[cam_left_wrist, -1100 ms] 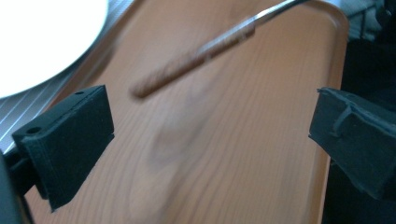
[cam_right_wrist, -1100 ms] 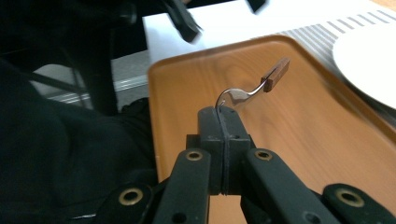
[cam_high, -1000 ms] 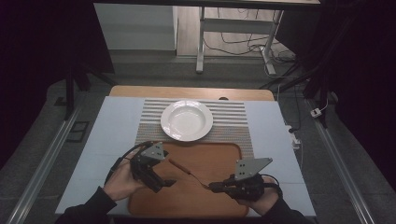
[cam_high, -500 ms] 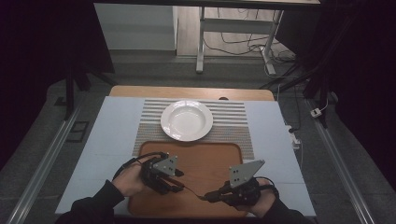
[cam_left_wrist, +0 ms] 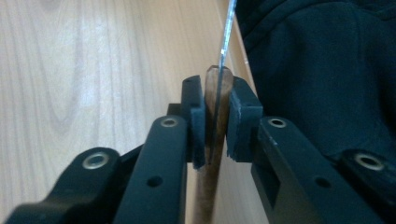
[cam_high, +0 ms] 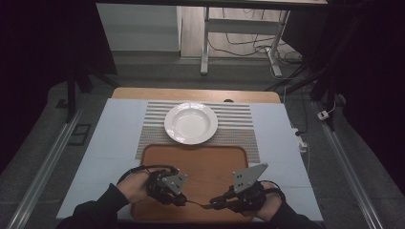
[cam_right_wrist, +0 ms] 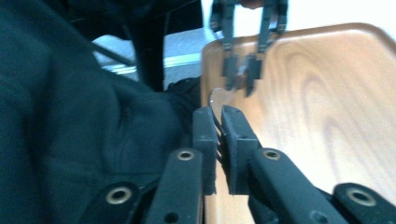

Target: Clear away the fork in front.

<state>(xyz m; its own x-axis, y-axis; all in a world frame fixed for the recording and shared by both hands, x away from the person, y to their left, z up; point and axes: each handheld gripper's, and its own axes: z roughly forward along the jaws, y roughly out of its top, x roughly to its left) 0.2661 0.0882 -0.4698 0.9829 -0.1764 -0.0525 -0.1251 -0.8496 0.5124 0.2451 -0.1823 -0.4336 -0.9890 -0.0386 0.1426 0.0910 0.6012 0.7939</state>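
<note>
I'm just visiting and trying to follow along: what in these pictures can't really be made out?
- The utensil between the grippers: too thin and small in the high view to name.
- Its head end: in the right gripper view, the right gripper fingers cover most of it.
- Its wooden handle: the left gripper hides part of it, and the bottom edge cuts it off in the left gripper view.

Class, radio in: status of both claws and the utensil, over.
Left claw shut on fork's wooden handle. Right claw shut on its tines. Fork over wooden tray. White plate beyond, nothing blocking.
</note>
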